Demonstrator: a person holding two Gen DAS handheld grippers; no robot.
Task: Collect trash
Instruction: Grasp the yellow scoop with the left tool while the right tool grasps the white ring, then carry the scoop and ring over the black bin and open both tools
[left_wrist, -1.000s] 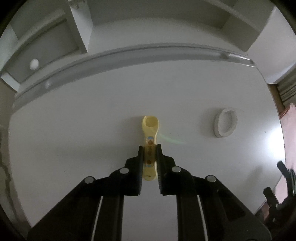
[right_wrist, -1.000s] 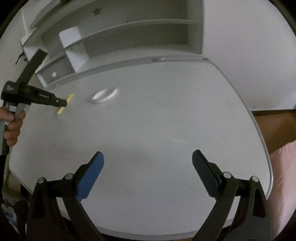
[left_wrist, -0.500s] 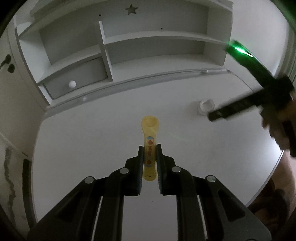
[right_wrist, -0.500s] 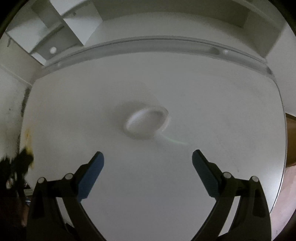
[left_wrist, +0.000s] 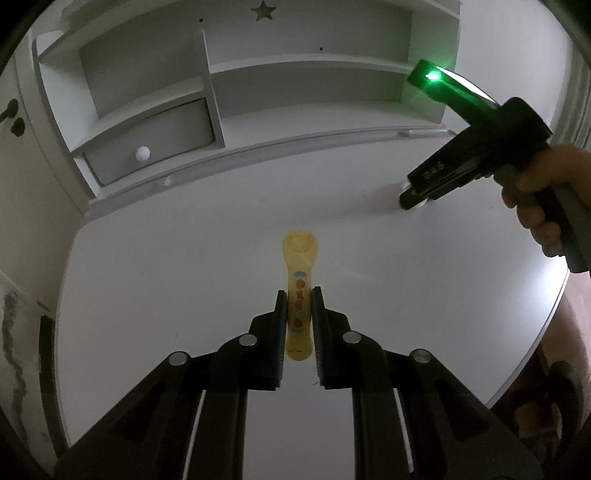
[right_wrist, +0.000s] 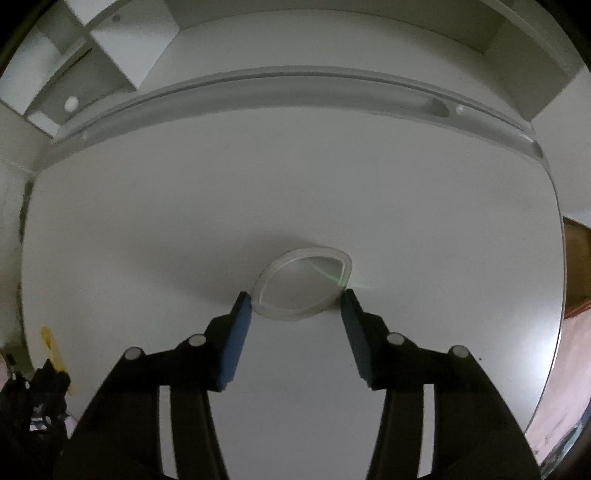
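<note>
My left gripper (left_wrist: 298, 295) is shut on a yellow plastic wrapper (left_wrist: 300, 266) with red marks and holds it above the white table (left_wrist: 184, 280). My right gripper (right_wrist: 297, 301) has its blue pads at both sides of a squashed white plastic cup (right_wrist: 303, 286) lying on the table; the cup's rim is pressed into an oval between them. In the left wrist view the right gripper (left_wrist: 417, 195) is at the far right, hiding most of the cup. The yellow wrapper also shows in the right wrist view (right_wrist: 51, 349).
A white shelf unit (left_wrist: 207, 92) with a small drawer and round knob (left_wrist: 143, 152) stands behind the table. A raised rail (right_wrist: 295, 81) runs along the table's back edge. The table's rounded right edge (right_wrist: 557, 295) drops to brown floor.
The left gripper has lifted the yellow wrapper away from the table. The right gripper has moved up to the white cup and closed its pads onto it, squashing it.
</note>
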